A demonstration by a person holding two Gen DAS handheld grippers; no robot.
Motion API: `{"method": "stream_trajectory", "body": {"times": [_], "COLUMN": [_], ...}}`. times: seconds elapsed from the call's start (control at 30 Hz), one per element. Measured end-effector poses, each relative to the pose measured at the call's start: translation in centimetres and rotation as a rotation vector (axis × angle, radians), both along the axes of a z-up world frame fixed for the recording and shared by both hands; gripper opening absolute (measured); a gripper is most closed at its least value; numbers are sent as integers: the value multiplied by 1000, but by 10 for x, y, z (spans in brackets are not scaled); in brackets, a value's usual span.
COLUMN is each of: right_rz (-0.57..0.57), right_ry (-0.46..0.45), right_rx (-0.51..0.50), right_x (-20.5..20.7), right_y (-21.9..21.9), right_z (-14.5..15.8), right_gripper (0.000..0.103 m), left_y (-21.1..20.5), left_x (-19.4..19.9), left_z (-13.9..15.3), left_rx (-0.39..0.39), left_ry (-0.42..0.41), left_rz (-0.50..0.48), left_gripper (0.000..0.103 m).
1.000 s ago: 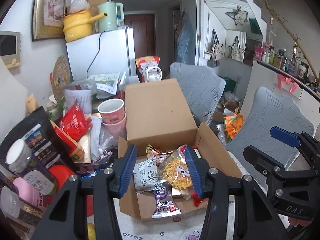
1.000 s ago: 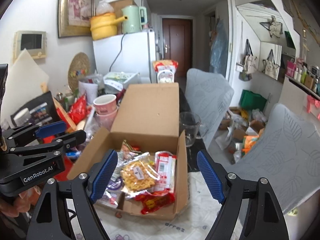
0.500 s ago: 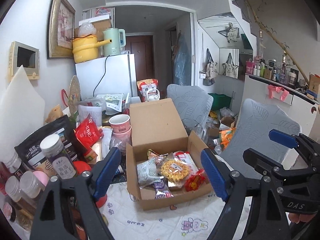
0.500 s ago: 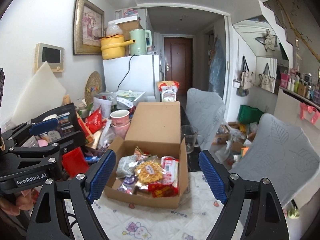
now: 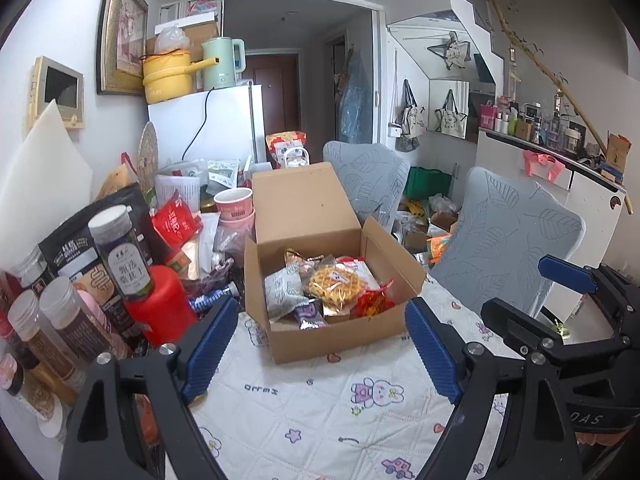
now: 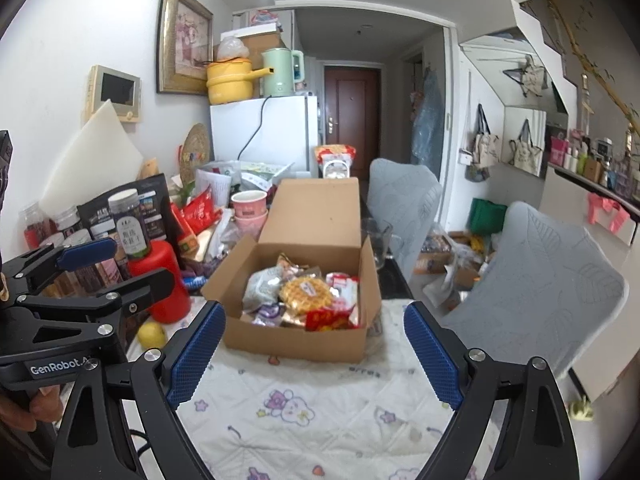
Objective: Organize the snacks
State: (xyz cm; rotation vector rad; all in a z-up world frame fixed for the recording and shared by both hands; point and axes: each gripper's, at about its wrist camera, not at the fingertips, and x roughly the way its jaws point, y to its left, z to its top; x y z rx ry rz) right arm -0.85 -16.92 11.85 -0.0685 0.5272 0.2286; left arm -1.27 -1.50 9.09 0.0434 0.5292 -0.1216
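— Both my grippers had pulled back from the cardboard box (image 5: pixel 320 344) since a second earlier, and my left gripper (image 5: pixel 320 352) had spread.

— Jaws?

— Wide on my left and right gripper (image 6: pixel 316 356), both empty.

— Snacks?

— Snack packets (image 6: pixel 304 296) lay inside the open box, mid-tabletop (image 5: pixel 320 420), beyond my fingers.

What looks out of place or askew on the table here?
A yellow lemon lies loose on the table edge beside the red container, away from the snacks packed in the open cardboard box. Both grippers, left and right, are open and empty.
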Motion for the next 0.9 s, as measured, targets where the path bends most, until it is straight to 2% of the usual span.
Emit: {"method": "stream_trajectory", "body": {"times": [0.37,0.9], "right_rz": [-31,-48], "right_ry": [39,48], "right_rx": [-5,-11], "right_x": [-14,-15], "right_y": [-10,-15], "right_z": [-20,-21], "right_gripper": [92,92], "left_y": [-1,0], "left_x": [-8,-8], "left_z": [-21,-25], "left_rx": [-13,-11], "left_ry": [57,75], "left_rz": [5,1], "left_gripper": [86,86]}}
